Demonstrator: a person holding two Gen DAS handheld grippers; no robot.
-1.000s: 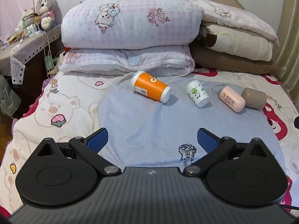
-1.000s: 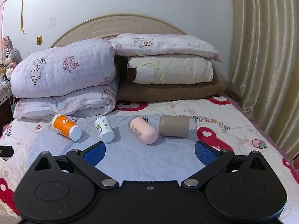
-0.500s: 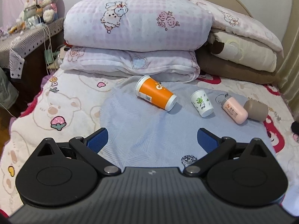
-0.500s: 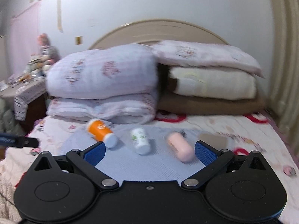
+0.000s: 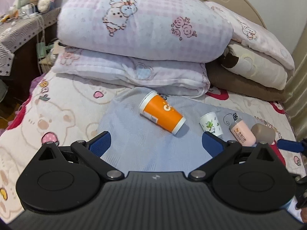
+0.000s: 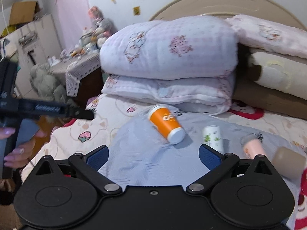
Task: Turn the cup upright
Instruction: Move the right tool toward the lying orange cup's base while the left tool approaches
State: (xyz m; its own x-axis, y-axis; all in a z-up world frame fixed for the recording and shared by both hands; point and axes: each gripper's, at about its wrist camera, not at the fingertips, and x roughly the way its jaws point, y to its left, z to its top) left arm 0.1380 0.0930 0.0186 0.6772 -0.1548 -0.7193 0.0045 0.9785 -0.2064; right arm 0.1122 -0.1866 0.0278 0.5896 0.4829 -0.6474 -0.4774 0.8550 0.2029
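Several cups lie on their sides on a light blue cloth (image 5: pixel 145 145) on the bed: an orange paper cup (image 5: pixel 163 116) (image 6: pixel 166 122), a small white cup with green print (image 5: pixel 211 123) (image 6: pixel 213 138), a pink cup (image 5: pixel 242 135) (image 6: pixel 253 148) and a taupe cup (image 5: pixel 262 132) (image 6: pixel 287 162). My left gripper (image 5: pixel 156 143) is open and empty, short of the orange cup. My right gripper (image 6: pixel 153 154) is open and empty, also short of the orange cup and turned toward it. One blue fingertip of the right gripper shows at the left wrist view's right edge (image 5: pixel 289 145).
Folded quilts and pillows (image 5: pixel 142 38) are stacked against the headboard just behind the cups. A bedside table with plush toys (image 5: pixel 25 17) stands at the left. The left gripper's body and the hand holding it (image 6: pixel 21 118) show at the left of the right wrist view.
The left gripper has moved forward toward the orange cup. The right gripper has swung left, from facing the pink and taupe cups to facing the orange cup. The cups have not moved.
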